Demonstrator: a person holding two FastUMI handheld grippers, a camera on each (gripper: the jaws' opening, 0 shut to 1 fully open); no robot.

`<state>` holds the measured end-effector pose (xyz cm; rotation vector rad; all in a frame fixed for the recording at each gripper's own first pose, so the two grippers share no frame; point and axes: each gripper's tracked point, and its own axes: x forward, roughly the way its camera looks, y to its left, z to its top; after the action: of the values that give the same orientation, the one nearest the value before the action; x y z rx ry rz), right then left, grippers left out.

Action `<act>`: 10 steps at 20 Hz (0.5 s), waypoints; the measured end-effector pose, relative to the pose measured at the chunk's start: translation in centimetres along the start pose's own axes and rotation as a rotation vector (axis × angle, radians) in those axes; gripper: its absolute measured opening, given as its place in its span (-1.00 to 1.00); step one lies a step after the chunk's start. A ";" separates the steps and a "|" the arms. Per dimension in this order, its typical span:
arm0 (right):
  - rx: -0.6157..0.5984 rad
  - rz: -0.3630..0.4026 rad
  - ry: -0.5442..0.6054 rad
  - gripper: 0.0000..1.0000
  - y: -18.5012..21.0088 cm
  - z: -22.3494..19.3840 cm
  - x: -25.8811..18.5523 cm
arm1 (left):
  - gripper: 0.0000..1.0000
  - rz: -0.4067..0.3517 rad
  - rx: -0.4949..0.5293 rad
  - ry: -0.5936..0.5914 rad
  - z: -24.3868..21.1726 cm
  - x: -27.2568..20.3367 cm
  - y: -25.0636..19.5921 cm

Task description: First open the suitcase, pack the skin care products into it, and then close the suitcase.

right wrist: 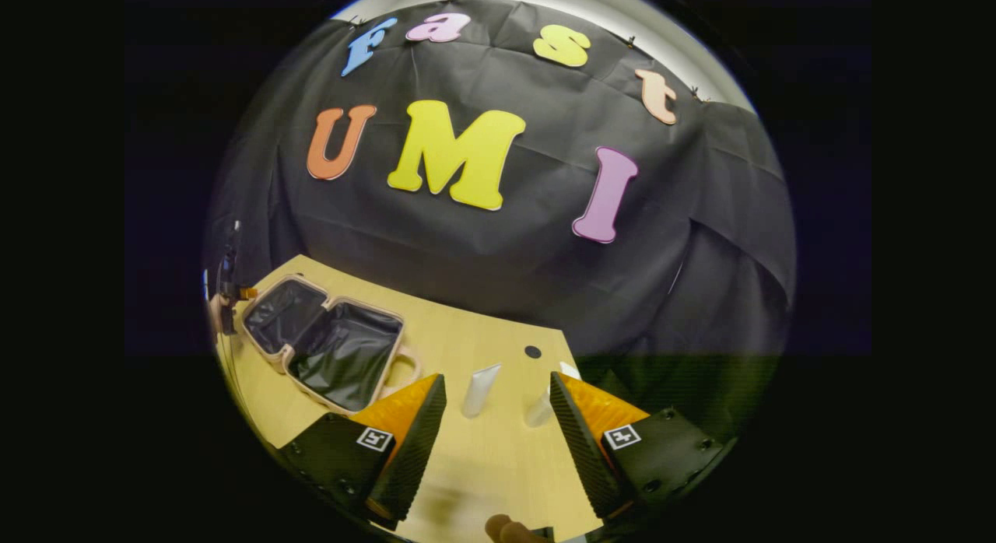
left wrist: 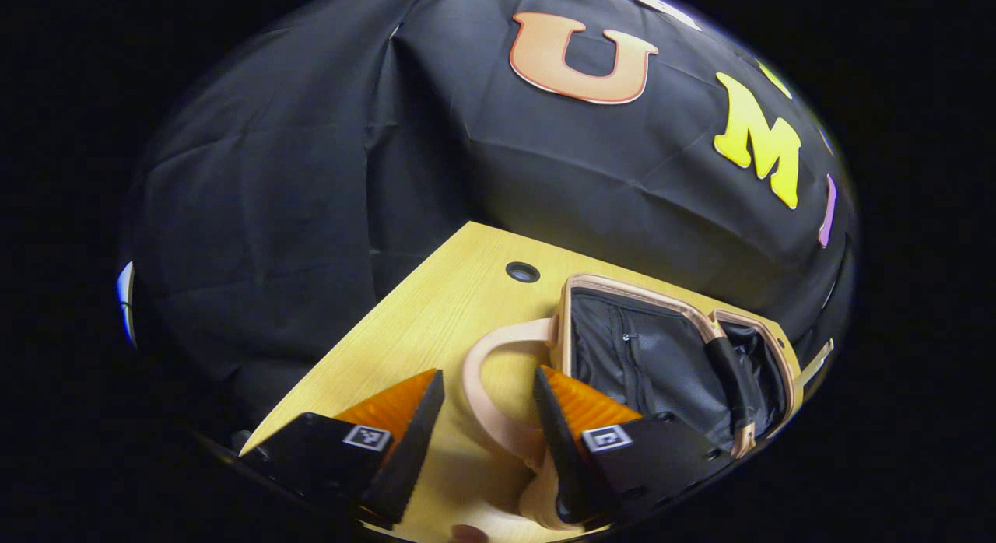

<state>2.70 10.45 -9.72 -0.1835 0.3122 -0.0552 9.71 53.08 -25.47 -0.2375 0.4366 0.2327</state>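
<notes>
I see the wooden worktop [right wrist: 467, 333] against the black cloth wall [right wrist: 482, 247]. The suitcase [right wrist: 327, 342] lies open; right of it, two tubes [right wrist: 480, 390]. Left gripper [left wrist: 489, 418] beside its handle [left wrist: 490, 387], right gripper [right wrist: 498, 426]: jaws apart.

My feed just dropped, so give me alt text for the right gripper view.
The right gripper hangs open above the wooden table, two pale skin care tubes standing just beyond its fingers. Farther left the suitcase lies open flat, dark lining showing, handle toward the tubes.
</notes>
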 end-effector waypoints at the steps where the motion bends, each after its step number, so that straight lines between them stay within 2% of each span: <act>1: 0.003 0.005 -0.013 0.59 -1.0 -0.1 0.3 | 0.66 -0.004 -0.006 0.007 0.0 -0.8 -0.9; 2: 0.002 0.012 -0.032 0.58 -2.1 0.0 0.6 | 0.97 -0.006 -0.005 0.005 0.3 -2.1 -2.1; 4: -0.020 0.013 -0.077 0.59 -4.4 -0.1 1.0 | 0.96 0.014 0.037 0.000 1.0 -4.1 -4.3; 6: -0.047 0.024 -0.110 0.59 -6.7 -0.7 1.6 | 0.96 0.007 0.087 -0.029 2.2 -6.7 -8.4; 10: -0.051 0.081 -0.123 0.59 -9.8 -3.0 3.2 | 0.96 -0.116 0.095 -0.060 2.0 -10.8 -20.3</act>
<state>4.52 0.10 -11.62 -0.2236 0.1982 0.0446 6.48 32.58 -15.39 -0.1614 0.3723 0.1049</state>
